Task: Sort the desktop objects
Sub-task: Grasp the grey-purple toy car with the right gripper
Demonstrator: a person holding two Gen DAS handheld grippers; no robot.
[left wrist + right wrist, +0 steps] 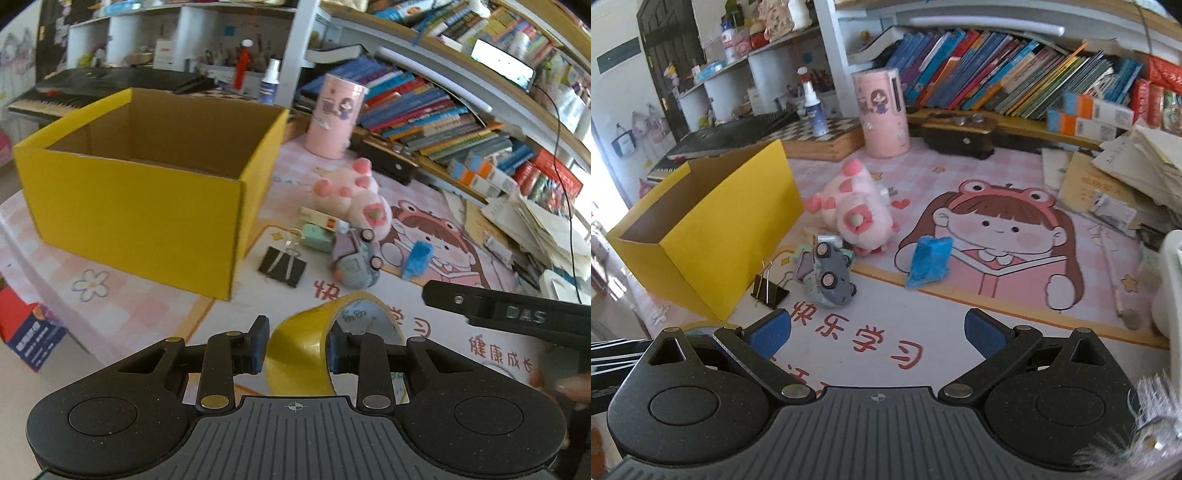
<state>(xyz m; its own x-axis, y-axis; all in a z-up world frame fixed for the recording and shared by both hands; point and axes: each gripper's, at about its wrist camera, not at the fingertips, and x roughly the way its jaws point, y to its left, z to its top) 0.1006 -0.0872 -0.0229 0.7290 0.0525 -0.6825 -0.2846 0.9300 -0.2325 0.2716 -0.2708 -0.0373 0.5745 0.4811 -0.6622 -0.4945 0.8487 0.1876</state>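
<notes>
Across the left half of the left wrist view stood the yellow cardboard box (140, 192), open at the top, on the pink cartoon desk mat (461, 218). Right of the box, toward the middle of the frame, a pink plush toy (354, 195) lay on the mat, with a pink cylindrical holder (334, 116) upright behind it near the books. Just below the plush lay a grey toy car (356, 262) tipped over, a crumpled blue wrapper (417, 258) to its right, and a black binder clip (282, 266) to its left, close to the box's near corner. At lower centre my left gripper (295, 349) was closed on the roll of yellow tape (299, 354), one pad inside the ring and one outside. My right gripper (877, 332), low in its own view, was spread wide with nothing between its blue pads (984, 330), above the mat's red printed characters.
</notes>
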